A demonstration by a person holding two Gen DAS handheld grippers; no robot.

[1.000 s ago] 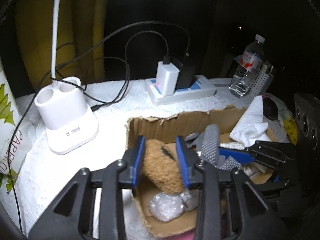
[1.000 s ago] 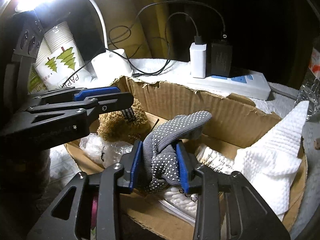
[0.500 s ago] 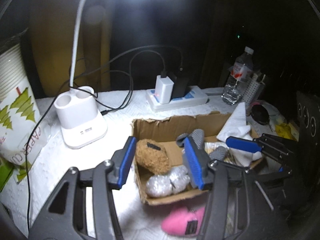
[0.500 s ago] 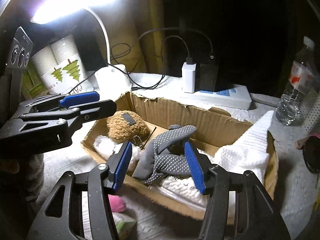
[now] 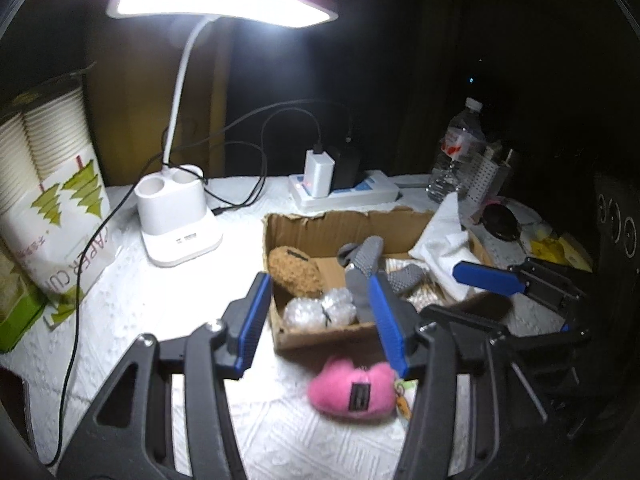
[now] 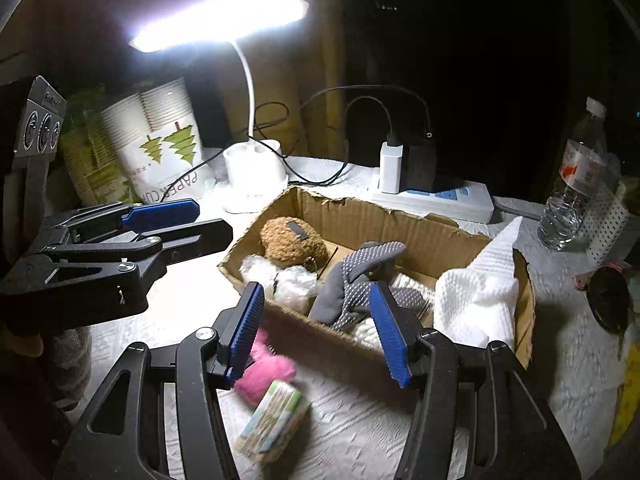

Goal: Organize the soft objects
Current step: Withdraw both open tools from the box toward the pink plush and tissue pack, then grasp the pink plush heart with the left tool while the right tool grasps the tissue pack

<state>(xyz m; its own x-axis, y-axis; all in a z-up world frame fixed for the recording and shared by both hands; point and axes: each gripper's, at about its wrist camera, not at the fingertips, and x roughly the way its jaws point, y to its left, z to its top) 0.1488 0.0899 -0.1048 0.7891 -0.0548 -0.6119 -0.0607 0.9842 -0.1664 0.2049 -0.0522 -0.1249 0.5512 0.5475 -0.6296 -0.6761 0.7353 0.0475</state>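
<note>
Pink plush (image 5: 352,390) lies on the white table (image 5: 132,300) just in front of the cardboard box (image 5: 340,224), outside it, and a small pack of tissues (image 6: 274,420) rests on the table beside the pink toy on the side away from the box. The left gripper (image 5: 320,320) hangs above the near left corner of the box with its blue-padded fingers (image 5: 252,320) spread wide and nothing between them. The right gripper (image 6: 316,330) hovers over the near wall of the box, its fingers (image 6: 386,330) likewise parted and empty.

Inside the box, a wad of clear bubble wrap (image 5: 320,310) sits against the near wall at the left end. Just behind it lies a brown fuzzy toy (image 5: 294,270) with a dark tag on top. To the right of the brown toy, a grey dotted glove (image 6: 356,280) sprawls across the middle of the box, one finger sticking up. A white towel (image 6: 478,296) is heaped at the right end, draped over the rim.

Behind the box stand a white power strip (image 5: 348,194) with two chargers plugged in and, to its left, a lit desk lamp (image 5: 176,216). A bag of paper cups (image 5: 52,192) stands far left of the box, and a water bottle (image 5: 456,156) far right.
</note>
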